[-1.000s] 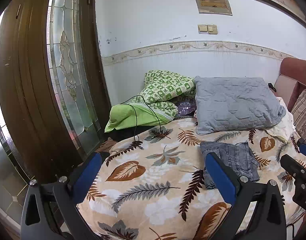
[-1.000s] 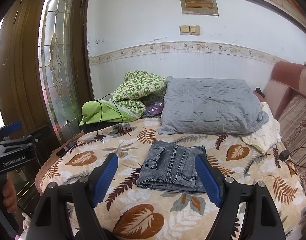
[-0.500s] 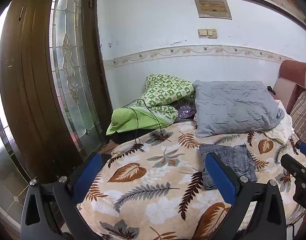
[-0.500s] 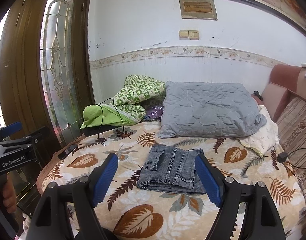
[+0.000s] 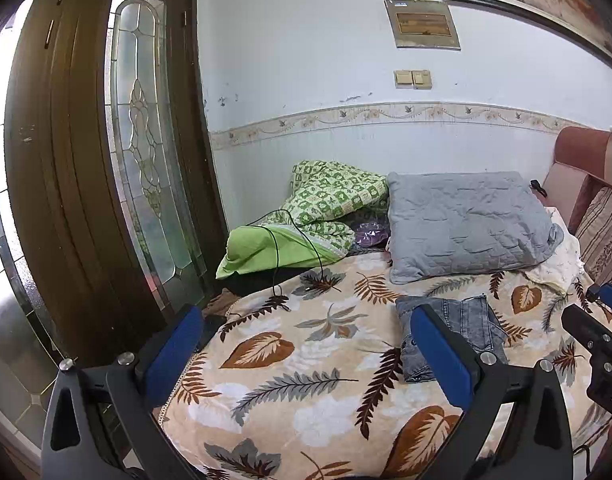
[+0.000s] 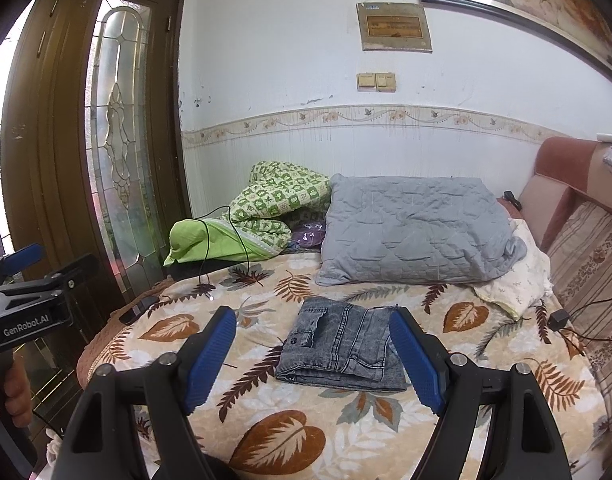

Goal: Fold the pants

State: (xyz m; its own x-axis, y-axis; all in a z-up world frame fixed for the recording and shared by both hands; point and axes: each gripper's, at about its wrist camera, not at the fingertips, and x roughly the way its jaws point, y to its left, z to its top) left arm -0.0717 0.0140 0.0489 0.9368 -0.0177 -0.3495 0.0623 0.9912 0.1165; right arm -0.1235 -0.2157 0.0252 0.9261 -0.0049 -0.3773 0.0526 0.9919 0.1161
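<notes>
Here, folded grey denim pants [image 6: 340,346] lying flat as a compact rectangle on a leaf-patterned bedspread [image 6: 274,436], near the middle of the bed. Just behind, a grey quilted pillow [image 6: 414,232]; left of that, a crumpled green patterned blanket [image 6: 274,204] with a thin black cable [image 6: 226,236] looped over. Further left, a dark wooden door [image 6: 62,152] with a glass panel.

In the foreground of the right wrist view, right gripper [image 6: 312,354] with blue pads spread wide, holding nothing, framing the pants from above without touching. At the left edge, a hand [image 6: 12,394] wrapped around the other tool's handle.

In the left wrist view, left gripper [image 5: 302,346] likewise spread apart and empty, above the bedspread, pants [image 5: 472,320] partly hidden behind its right finger.
</notes>
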